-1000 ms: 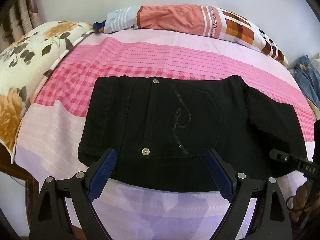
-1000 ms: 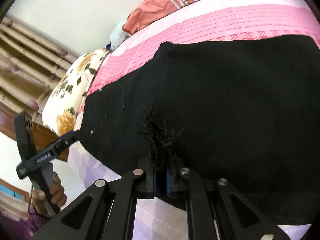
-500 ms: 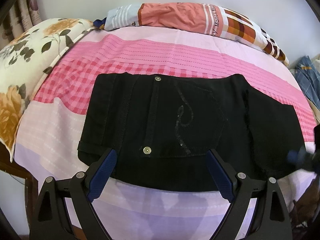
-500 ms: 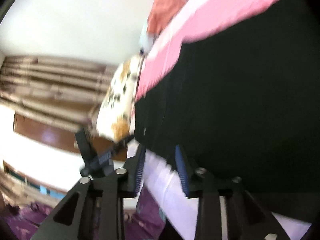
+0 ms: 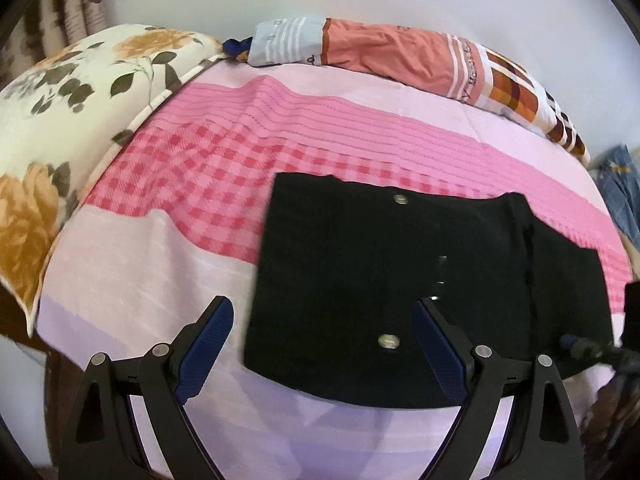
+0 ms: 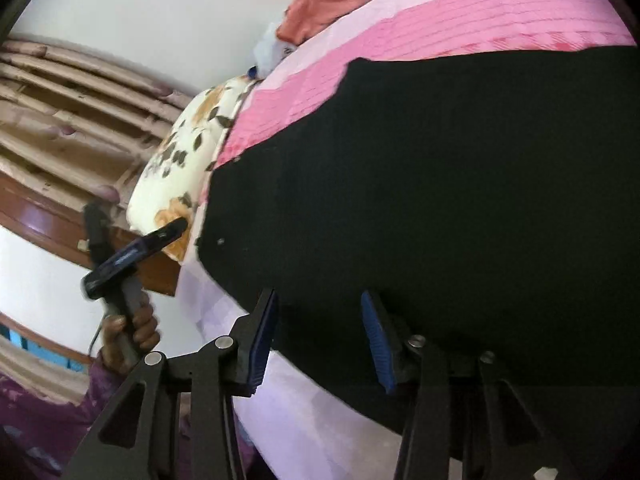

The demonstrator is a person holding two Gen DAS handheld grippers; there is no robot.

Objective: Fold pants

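On the bed (image 5: 120, 264), folded black pants (image 5: 384, 280) flat, just beyond both grippers. Left gripper (image 5: 324, 344) fingers wide apart, empty; right gripper (image 6: 318, 340) fingers opening, gripping nothing.

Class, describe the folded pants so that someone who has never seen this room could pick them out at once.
Start at the bed with the pink striped and checked sheet. On its near half, away from the floral pillow and the orange patterned pillow, lie the pants, folded flat. They are the only black thing on the sheet, with two small metal buttons.
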